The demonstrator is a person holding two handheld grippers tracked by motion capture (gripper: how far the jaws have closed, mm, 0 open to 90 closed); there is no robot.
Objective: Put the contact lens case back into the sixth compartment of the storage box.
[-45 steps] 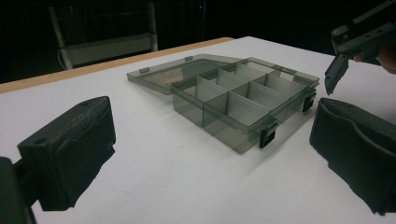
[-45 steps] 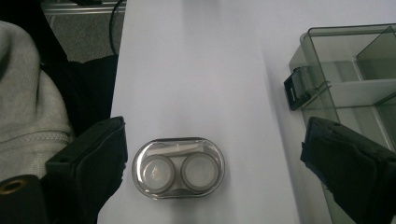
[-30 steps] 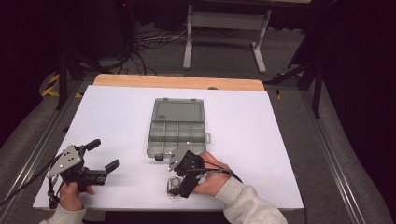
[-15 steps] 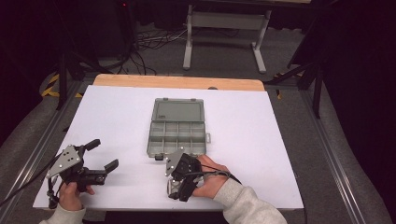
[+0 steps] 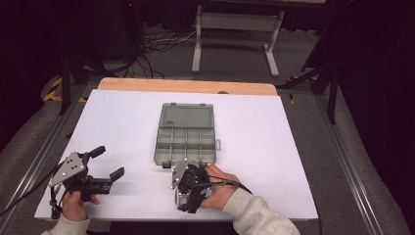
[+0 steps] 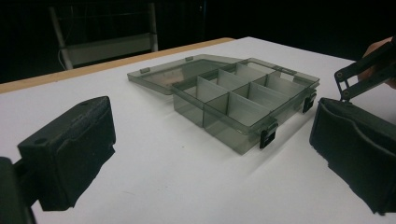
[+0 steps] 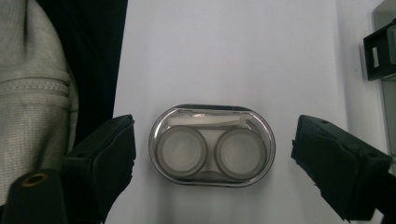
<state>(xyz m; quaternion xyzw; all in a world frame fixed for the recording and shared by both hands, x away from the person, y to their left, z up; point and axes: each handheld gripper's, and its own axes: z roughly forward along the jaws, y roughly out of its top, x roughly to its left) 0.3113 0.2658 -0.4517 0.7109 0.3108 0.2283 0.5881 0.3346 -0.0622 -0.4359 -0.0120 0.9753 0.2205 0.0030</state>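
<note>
One oval lens case (image 7: 212,145), two round wells, one open organizer box (image 5: 186,139)

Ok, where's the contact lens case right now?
The contact lens case lies flat on the white table near its front edge, between the right gripper's open jaws, just in front of the open compartment box.

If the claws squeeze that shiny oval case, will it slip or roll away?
The oval case looks smooth and glossy, so it may slip between the right gripper's pads. It lies flat on the table, so rolling seems unlikely. It's probably light, stiff plastic.
</note>
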